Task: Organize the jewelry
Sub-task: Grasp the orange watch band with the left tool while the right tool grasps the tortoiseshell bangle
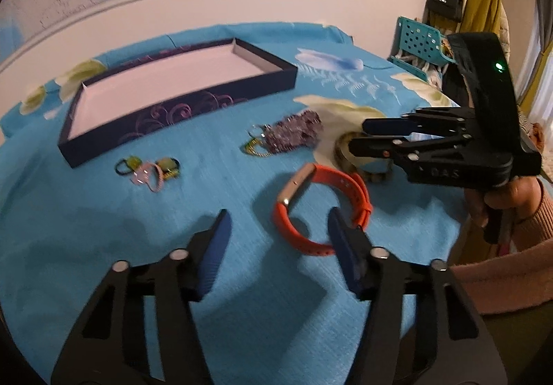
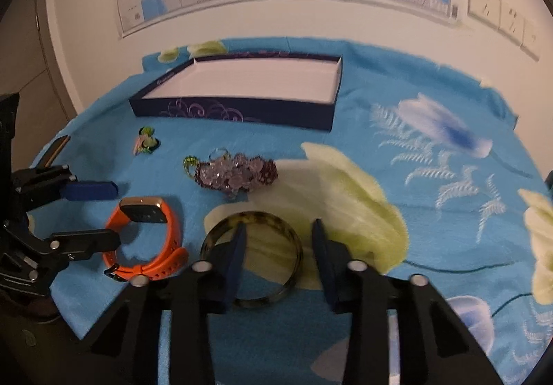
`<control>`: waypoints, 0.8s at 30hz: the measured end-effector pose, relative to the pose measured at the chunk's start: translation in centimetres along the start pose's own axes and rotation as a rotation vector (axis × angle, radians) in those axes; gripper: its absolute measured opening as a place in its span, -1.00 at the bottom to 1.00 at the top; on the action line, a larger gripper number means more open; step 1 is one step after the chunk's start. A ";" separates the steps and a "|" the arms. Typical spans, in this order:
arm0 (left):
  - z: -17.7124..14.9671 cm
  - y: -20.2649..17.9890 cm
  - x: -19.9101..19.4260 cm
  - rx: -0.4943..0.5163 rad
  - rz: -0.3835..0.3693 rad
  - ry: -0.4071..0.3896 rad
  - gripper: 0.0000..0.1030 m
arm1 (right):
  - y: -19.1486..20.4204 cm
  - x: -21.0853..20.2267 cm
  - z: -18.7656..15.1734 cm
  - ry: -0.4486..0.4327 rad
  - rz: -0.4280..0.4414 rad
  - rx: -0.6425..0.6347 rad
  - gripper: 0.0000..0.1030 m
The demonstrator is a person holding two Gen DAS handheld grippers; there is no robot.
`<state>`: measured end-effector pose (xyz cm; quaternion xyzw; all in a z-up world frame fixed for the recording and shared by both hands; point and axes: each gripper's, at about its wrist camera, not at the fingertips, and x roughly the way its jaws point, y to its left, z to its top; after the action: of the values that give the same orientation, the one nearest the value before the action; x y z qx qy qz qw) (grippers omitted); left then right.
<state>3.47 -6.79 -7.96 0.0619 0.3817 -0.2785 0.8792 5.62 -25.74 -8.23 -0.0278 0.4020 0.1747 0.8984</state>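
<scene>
Two grippers — left gripper (image 1: pixel 278 224) astride watch (image 1: pixel 319 208)

Your clearest room is the bare blue cloth (image 2: pixel 432 205) to the right of the bangle (image 2: pixel 254 258), well apart from everything. Between the two grippers it is tight: the orange watch (image 1: pixel 319 208) lies just beside the bangle. Toward the box (image 2: pixel 242 108) at the back, the purple beaded piece (image 2: pixel 236 174) and the small rings (image 1: pixel 148 170) stand in your way.
</scene>
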 end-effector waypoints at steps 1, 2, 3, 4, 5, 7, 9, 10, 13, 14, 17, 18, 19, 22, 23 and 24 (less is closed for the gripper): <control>0.0 0.0 0.2 -0.006 -0.014 0.013 -0.16 | -0.1 0.0 0.0 0.000 -0.003 0.000 -0.52; -0.1 0.0 0.4 -0.011 -0.026 0.022 -0.21 | -0.1 0.0 0.0 0.002 -0.006 -0.009 -0.53; -0.1 0.0 0.6 -0.014 -0.033 0.028 -0.30 | 0.1 0.0 0.0 0.006 -0.009 -0.019 -0.55; 0.0 0.0 0.8 -0.017 -0.034 0.032 -0.32 | 0.2 0.0 0.0 0.008 -0.011 -0.025 -0.63; 0.0 0.0 0.8 -0.018 -0.034 0.034 -0.36 | 0.3 0.0 0.1 0.010 -0.013 -0.032 -0.81; 0.3 0.3 1.0 -0.032 -0.029 0.038 -0.66 | 0.4 0.0 0.1 0.015 -0.002 -0.039 -0.88; 0.6 0.7 1.1 -0.050 -0.047 0.046 -0.73 | 0.5 0.0 0.2 0.016 -0.004 -0.049 -0.88; 0.6 0.8 1.1 -0.050 -0.039 0.046 -0.73 | 0.6 -0.1 0.2 0.014 -0.001 -0.050 -0.89; 0.8 1.3 1.0 -0.046 -0.007 0.042 -0.73 | 0.3 -0.5 0.5 -0.002 0.021 -0.030 -0.89; 0.9 1.6 0.9 -0.051 -0.005 0.039 -0.73 | 0.3 -0.7 0.6 -0.009 0.029 -0.023 -0.89; 1.4 2.6 0.3 -0.053 0.009 0.017 -0.73 | 0.0 -1.5 1.4 -0.044 0.056 -0.003 -0.89; 1.6 2.9 0.0 -0.049 0.020 0.007 -0.73 | -0.1 -1.6 1.8 -0.055 0.063 0.001 -0.89; 2.1 3.4 -0.4 -0.048 0.025 -0.004 -0.73 | -0.1 -1.8 2.2 -0.067 0.066 0.003 -0.89; 3.5 4.7 -1.6 -0.040 0.058 -0.040 -0.73 | -0.2 -2.0 4.0 -0.108 0.096 0.010 -0.89; 4.0 5.1 -2.0 -0.033 0.075 -0.051 -0.73 | -0.2 -1.9 4.9 -0.125 0.102 0.011 -0.89; 4.7 5.6 -2.2 -0.026 0.095 -0.063 -0.73 | -0.1 -1.9 5.5 -0.137 0.104 0.005 -0.89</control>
<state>8.24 -2.59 -3.69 0.0600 0.3541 -0.2331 0.9037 8.46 -25.33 -3.14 0.0074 0.3411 0.2213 0.9136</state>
